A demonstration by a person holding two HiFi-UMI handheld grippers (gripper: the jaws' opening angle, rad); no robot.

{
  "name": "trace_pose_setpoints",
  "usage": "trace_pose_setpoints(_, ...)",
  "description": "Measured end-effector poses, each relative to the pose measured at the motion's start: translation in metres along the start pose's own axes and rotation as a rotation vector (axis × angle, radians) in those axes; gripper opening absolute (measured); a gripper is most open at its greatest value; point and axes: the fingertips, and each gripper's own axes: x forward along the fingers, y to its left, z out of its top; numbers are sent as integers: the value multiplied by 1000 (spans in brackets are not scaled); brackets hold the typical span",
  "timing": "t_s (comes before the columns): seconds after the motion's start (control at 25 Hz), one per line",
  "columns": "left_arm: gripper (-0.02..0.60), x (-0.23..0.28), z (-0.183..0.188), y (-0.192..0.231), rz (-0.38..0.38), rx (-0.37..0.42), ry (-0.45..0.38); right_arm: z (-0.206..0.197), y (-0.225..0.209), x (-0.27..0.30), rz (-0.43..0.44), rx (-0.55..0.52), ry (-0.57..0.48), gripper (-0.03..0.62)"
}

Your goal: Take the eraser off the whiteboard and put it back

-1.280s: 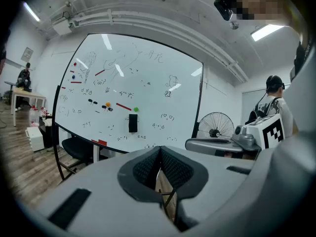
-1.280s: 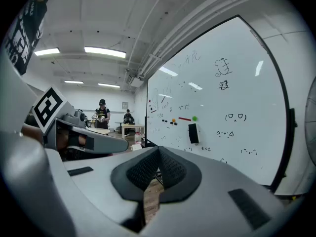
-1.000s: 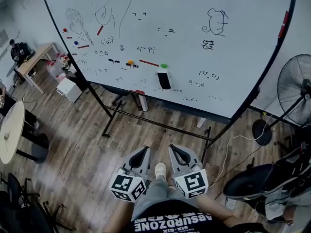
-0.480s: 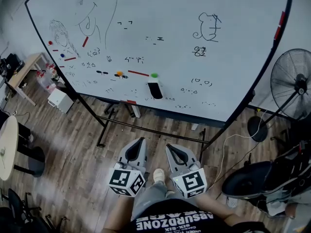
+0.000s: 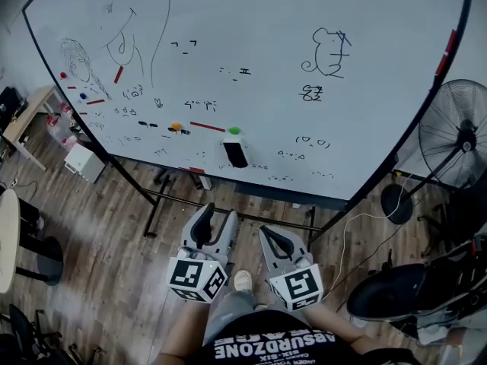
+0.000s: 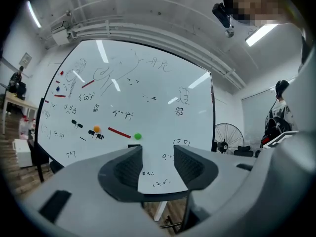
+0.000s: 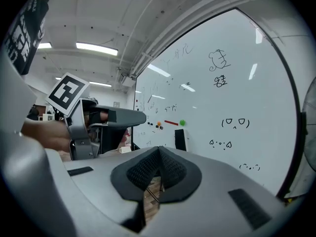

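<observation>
Low on the whiteboard (image 5: 327, 14): the eraser (image 5: 235, 154) — a dark block flat against the board face, just under a green magnet (image 5: 233, 130) and well apart from both grippers.
Eraser axis: the long side runs up and down the board; its top end points at the magnet, its lower end toward the board's bottom edge.
Left gripper (image 5: 218, 213): jaws opening, part-way apart, with nothing between them.
Right gripper (image 5: 264, 231): jaws closed tip to tip, holding nothing.
Step in hand: the approach, by my reading — the eraser is not yet taken off.
Next move calls for: carrying the left gripper forward to the eraser, setting its jaws either side of the narrow width, closing on the long edges, then pulling straight away from the board. It likely clings by magnet, so a firm pinch is wanted.
</observation>
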Motion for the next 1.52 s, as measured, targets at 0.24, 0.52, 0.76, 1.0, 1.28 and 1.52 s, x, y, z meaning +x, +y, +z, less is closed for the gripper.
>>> trace_pose_setpoints(0.24, 278, 31, 1, 18, 46, 24, 14, 0, -19, 17, -20, 1, 7, -2)
trace_pose_setpoints(0.52, 287, 66, -16, 43, 73, 31, 71, -1, -32, 39, -39, 5, 21, -2)
trace_pose_setpoints(0.76, 287, 98, -27, 63, 78, 18, 100, -2, -46, 56, -89, 3, 36, -2)
trace_pose_setpoints(1.0, 288, 130, -40, 74, 50, 15, 135, -2, -61, 74, -140, 5, 40, -2)
trace_pose_setpoints(1.28, 288, 158, -57, 88, 37, -18, 178, -4, -69, 95, -172, 17, 52, -2)
trace_pose_setpoints(1.52, 288, 178, -71, 93, 52, -39, 214, -10, -77, 100, -173, 29, 72, -2)
